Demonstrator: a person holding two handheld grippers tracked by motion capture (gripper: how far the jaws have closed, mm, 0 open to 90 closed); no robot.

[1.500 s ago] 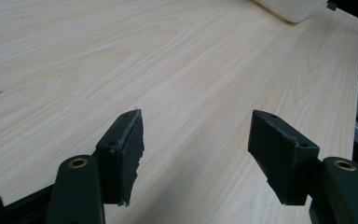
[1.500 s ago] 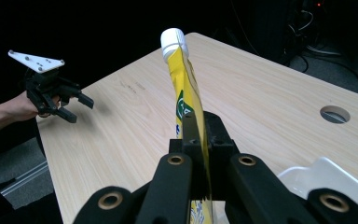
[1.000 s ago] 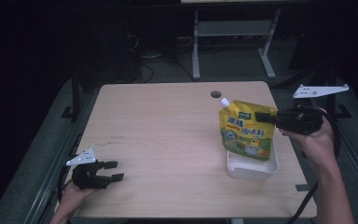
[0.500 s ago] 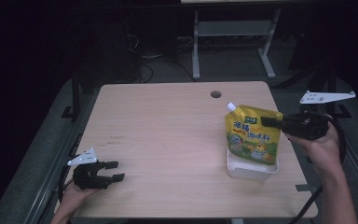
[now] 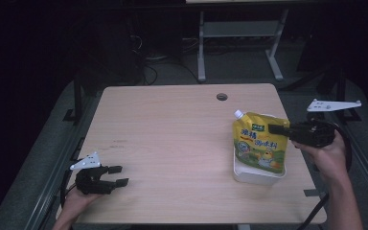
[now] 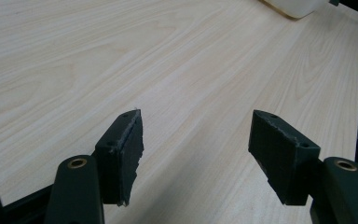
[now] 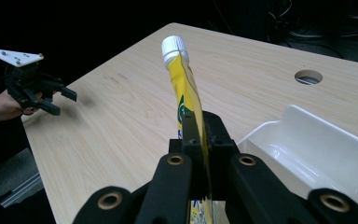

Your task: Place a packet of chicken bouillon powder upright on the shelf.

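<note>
Dark floor and metal frame legs surround the pale wooden table [image 5: 172, 143], which has a round cable hole [image 5: 222, 97] near its far edge. Your right hand-held gripper [image 5: 274, 129] is pinching the yellow spouted pouch [image 5: 258, 143] at its upper edge, with both jaws pressed flat against the film, as the right gripper view shows plainly. The pouch hangs upright with its white cap [image 7: 173, 46] at the top, and its bottom sits in or just over the white tray [image 5: 258, 175] at the right side of the table; from above you cannot quite tell whether it is touching the tray floor. Judge this pouch as soft and floppy: the film will buckle and swing beneath the grip, and the contents will probably slosh toward the bottom. The glossy surface may slip, so the stiffer sealed edge near the top, or the rigid spout, looks like the safest place to hold. Your left hand-held gripper [image 5: 117, 175] rests at the near left corner with its jaws spread and nothing between them, well apart from the pouch.
</note>
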